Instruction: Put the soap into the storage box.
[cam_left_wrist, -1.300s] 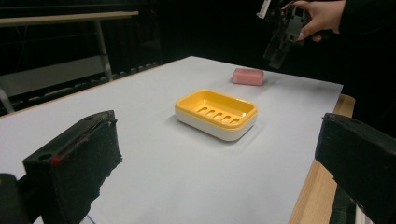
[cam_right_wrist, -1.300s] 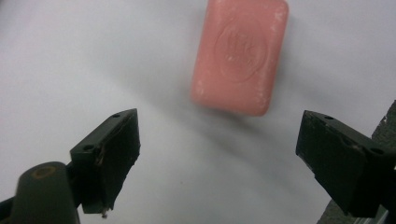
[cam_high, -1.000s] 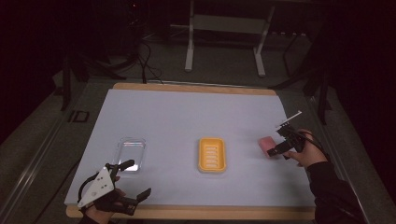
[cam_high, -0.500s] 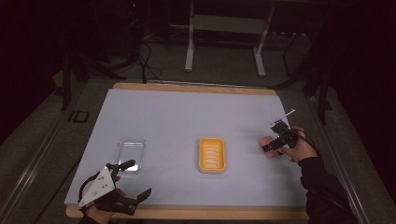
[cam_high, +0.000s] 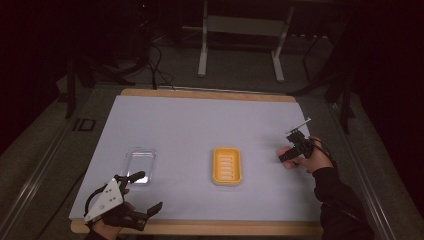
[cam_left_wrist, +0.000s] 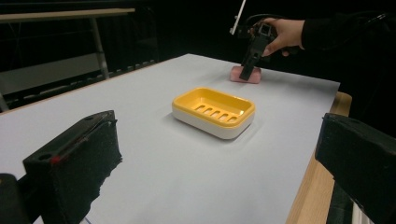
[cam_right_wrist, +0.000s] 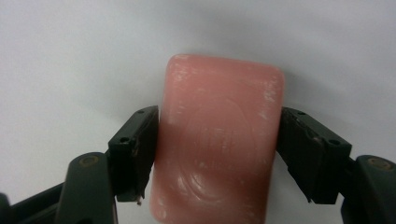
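**My right gripper clamps the pink soap at the table's right side**

I sit at a table covered in a pale sheet, with a wooden edge showing at the near and far sides. The room around it is dark.

My right gripper is near the right edge of the table, tilted down toward the surface, my right hand wrapped around it. In the right gripper view its two black jaws sit on either long side of the soap, a pink rounded bar with pale scuff marks. The jaws press against the bar's sides. The left gripper view shows the bar lying on the table under that gripper. I can't tell if the bar is lifted at all.

The dish, yellow with a white base and slots in its floor, sits near the middle of the table, left of the soap and apart from it. Nothing is in it.

A clear lid lies flat farther left, well apart from the dish.

My left gripper is at the near left corner, just beside the lid, jaws spread wide and holding nothing. In the left gripper view the jaws frame the dish from a distance.
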